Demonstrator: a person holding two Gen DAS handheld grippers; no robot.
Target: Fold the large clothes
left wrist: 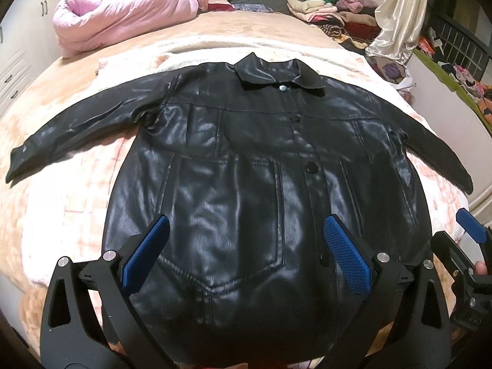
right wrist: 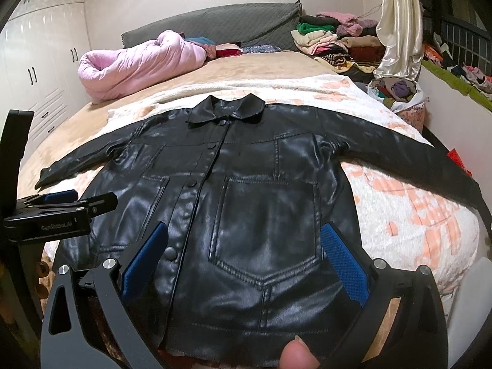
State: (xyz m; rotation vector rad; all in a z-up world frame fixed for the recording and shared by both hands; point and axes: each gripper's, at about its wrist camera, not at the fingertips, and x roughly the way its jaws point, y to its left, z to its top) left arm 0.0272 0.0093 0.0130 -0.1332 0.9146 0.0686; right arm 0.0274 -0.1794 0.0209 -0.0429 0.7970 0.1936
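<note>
A black leather jacket [left wrist: 246, 166] lies flat, front up and buttoned, on the bed, collar at the far end and both sleeves spread out sideways. It also shows in the right wrist view [right wrist: 261, 200]. My left gripper [left wrist: 246, 246] is open above the jacket's lower left pocket, holding nothing. My right gripper [right wrist: 246, 252] is open above the lower right pocket near the hem, holding nothing. The right gripper shows at the right edge of the left wrist view [left wrist: 470, 233]. The left gripper shows side-on at the left of the right wrist view [right wrist: 61, 206].
The bed has a peach and white blanket [left wrist: 77, 209]. A rolled pink duvet [left wrist: 123, 18] lies at the far left. Piles of folded clothes [left wrist: 326, 9] sit at the far right by a cream curtain [left wrist: 396, 15]. White wardrobes [right wrist: 40, 61] stand on the left.
</note>
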